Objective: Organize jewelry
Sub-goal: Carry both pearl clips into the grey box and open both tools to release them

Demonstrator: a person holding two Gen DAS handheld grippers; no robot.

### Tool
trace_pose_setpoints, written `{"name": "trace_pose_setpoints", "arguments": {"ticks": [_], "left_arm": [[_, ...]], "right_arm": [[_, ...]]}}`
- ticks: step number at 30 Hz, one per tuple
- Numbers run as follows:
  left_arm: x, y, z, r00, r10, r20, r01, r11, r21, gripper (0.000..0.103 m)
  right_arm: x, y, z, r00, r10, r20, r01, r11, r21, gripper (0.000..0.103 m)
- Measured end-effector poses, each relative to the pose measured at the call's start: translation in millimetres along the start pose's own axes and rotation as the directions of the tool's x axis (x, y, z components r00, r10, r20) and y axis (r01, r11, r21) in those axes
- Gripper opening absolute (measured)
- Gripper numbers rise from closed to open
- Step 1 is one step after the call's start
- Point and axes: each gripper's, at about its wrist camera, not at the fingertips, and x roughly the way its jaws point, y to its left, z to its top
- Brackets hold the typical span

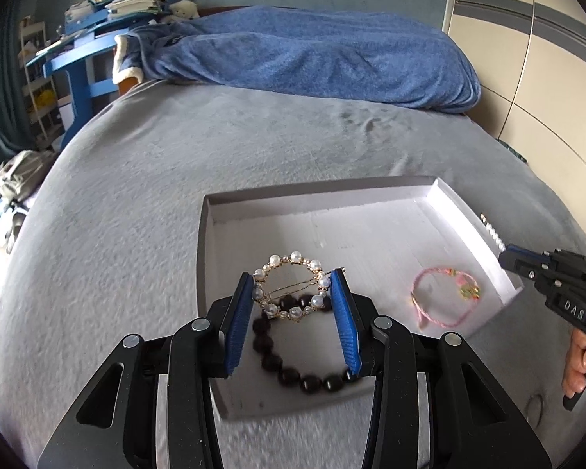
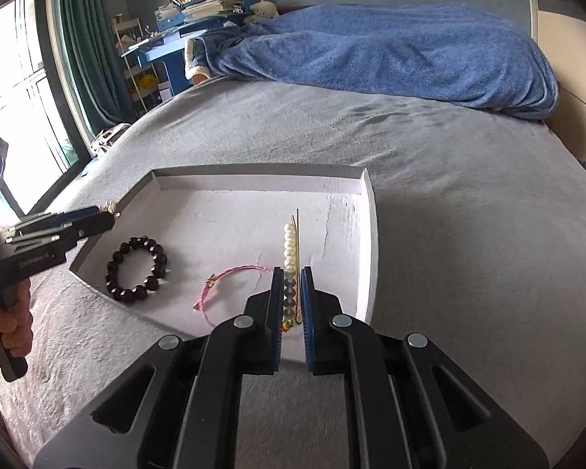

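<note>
Pearl clip (image 2: 291,258) between right gripper (image 2: 291,273) fingers (image 2: 276,293) — near end shadowed (hidden).

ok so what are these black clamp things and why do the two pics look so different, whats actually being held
They are hand-held grippers, one in each of a person's hands, each with its own wide-angle camera looking along its fingers. One picture is from the left gripper, the other from the right gripper.

The left one holds a round gold hair clip ringed with pearls. The right one is shut on a straight gold hair clip with a row of pearls. Both hover over a shallow white cardboard box on a grey bed cover. In the box lie a black bead bracelet and a pink cord bracelet.
</note>
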Motion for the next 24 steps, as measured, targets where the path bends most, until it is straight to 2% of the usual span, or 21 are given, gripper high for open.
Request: {"name": "trace_pose_setpoints", "arguments": {"ticks": [3,7,14,19,21,24], "left_arm": [[12.7,2.6,9.0,1.000,0.016,-0.014,-0.016,1.000,0.008,0.042],[33.8,9.5,17.9,0.997,0.043,-0.071,-0.043,0.999,0.005,0.042],[61.1,17.6,17.1,0.984,0.030,-0.174,-0.031,1.000,0.000,0.042],[66.0,16.4,12.2,0.981,0.021,-0.193,-0.020,1.000,0.011,0.043],[65.4,14.0,10.6,0.983,0.020,-0.184,-0.017,1.000,0.021,0.048],[60.7,10.0,9.6,0.986,0.019,-0.165,-0.014,0.999,0.031,0.062]], "right_arm": [[11.5,-4.5,1.6,1.000,-0.002,-0.017,0.003,1.000,0.006,0.008],[25.7,-5.9,4.4,0.999,0.000,-0.044,0.000,1.000,0.007,0.008],[45.4,-11.4,1.6,0.994,-0.006,-0.105,0.009,1.000,0.026,0.008],[45.0,-6.6,-0.4,0.994,-0.006,-0.107,0.008,1.000,0.015,0.009],[44.0,-5.2,-1.3,0.995,-0.008,-0.104,0.009,1.000,0.008,0.009],[41.5,-6.2,-0.3,0.995,-0.007,-0.097,0.008,1.000,0.011,0.010]]}}
